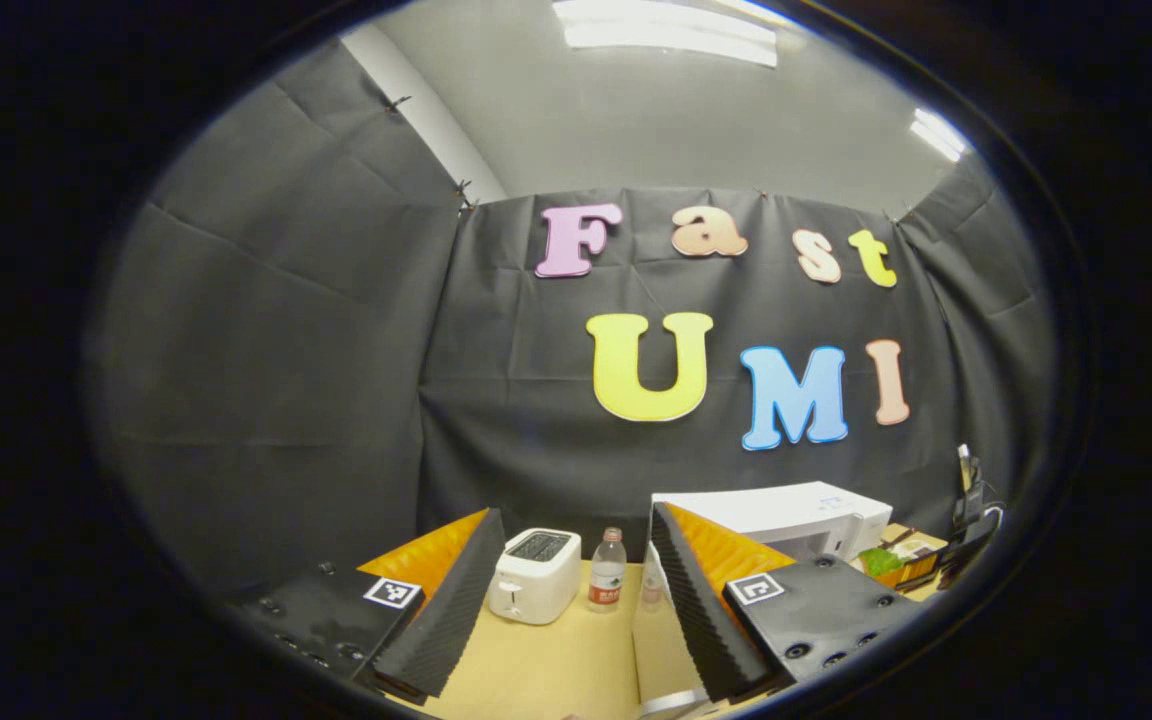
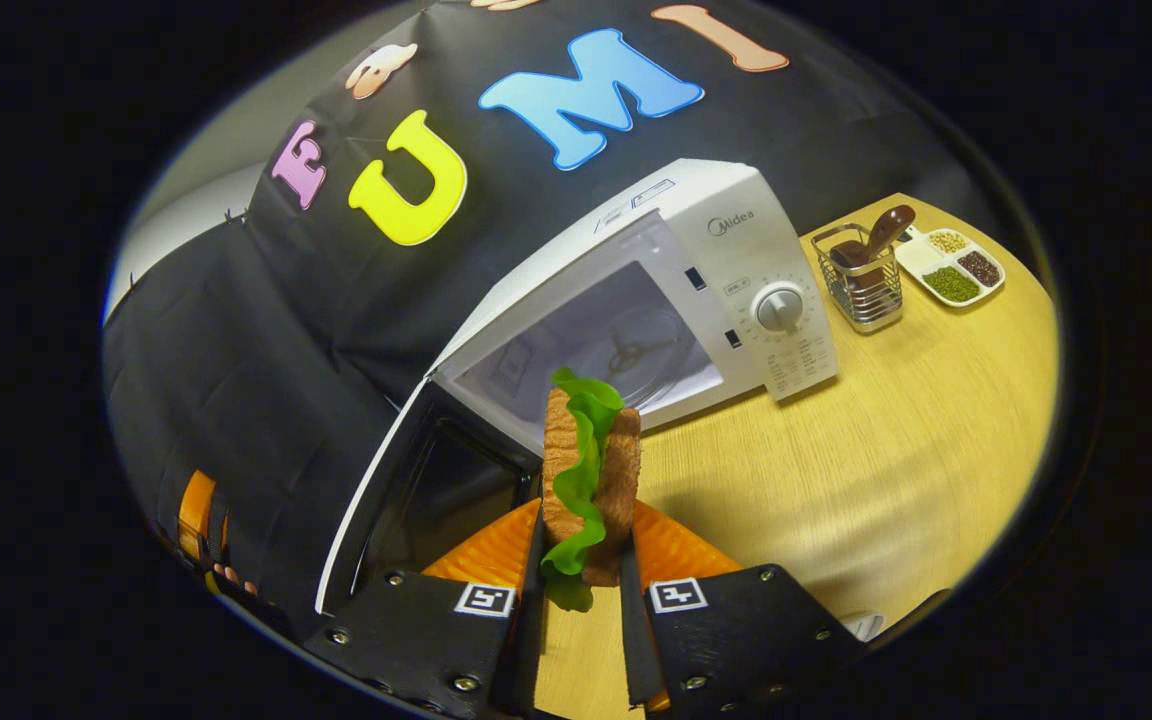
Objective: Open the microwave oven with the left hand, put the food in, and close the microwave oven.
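In the right gripper view my right gripper (image 2: 586, 518) is shut on a sandwich (image 2: 588, 455), two slices of brown bread with green lettuce, held on edge. The sandwich hangs just in front of the white microwave (image 2: 736, 240). The microwave's door (image 2: 406, 500) is swung wide to the left, and the lit cavity (image 2: 606, 345) with its glass plate is exposed. In the left gripper view my left gripper (image 1: 573, 525) stands open with nothing between its fingers, back from the microwave (image 1: 786, 512). The lettuce (image 1: 880, 561) shows to the right of that microwave.
A white toaster (image 1: 536, 575) and a small water bottle (image 1: 608, 570) stand on the wooden table (image 1: 546, 660) ahead of my left gripper. Right of the microwave are a wire utensil holder (image 2: 861, 280) and a divided dish (image 2: 956, 265) of grains.
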The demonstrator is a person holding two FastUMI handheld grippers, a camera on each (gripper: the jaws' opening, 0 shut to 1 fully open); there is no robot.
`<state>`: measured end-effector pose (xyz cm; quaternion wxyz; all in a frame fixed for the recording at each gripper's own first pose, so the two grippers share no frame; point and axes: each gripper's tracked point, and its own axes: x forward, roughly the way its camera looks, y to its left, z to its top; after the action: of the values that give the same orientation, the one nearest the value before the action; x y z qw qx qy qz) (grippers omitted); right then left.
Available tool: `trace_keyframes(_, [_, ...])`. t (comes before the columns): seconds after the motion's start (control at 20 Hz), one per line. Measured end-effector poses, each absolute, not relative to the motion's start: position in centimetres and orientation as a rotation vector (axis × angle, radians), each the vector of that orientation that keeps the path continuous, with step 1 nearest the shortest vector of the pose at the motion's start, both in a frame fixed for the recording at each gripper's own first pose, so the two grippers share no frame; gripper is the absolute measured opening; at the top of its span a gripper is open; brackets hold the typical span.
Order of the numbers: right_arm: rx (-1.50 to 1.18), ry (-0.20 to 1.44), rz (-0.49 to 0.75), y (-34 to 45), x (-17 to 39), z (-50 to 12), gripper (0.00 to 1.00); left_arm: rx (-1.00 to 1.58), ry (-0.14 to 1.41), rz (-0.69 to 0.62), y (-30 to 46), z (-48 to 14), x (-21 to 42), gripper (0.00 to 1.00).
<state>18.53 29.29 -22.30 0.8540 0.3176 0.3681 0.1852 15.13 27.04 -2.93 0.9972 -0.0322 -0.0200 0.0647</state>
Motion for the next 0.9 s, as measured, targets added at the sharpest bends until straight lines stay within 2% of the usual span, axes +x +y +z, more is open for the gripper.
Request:
trace_keyframes(0.25, [0.714, 0.727, 0.371, 31.8, 21.8, -23.8, 0.34, -0.051, -0.004, 0.123, 28.4, -4.5, 16.0, 0.94])
trace_keyframes(0.3, [0.724, 0.716, 0.369, 32.3, 22.5, -24.1, 0.35, -0.05, 0.002, 0.125, 28.9, -4.9, 16.1, 0.97])
trace_keyframes(0.4, [0.747, 0.698, 0.352, 33.3, 24.1, -24.8, 0.34, -0.042, 0.019, 0.133, 29.8, -5.3, 16.2, 0.94])
trace_keyframes(0.6, [0.801, 0.675, 0.297, 34.9, 27.5, -26.3, 0.34, -0.001, 0.048, 0.15, 32.1, -5.9, 16.3, 0.94])
trace_keyframes(0.85, [0.777, 0.607, 0.292, 36.6, 31.4, -26.9, 0.34, 0.004, 0.08, 0.186, 34.4, -6.9, 16.3, 0.94])
trace_keyframes(0.9, [0.769, 0.593, 0.288, 36.7, 32.3, -27.1, 0.34, 0.008, 0.09, 0.192, 34.7, -7.4, 16.2, 0.97])
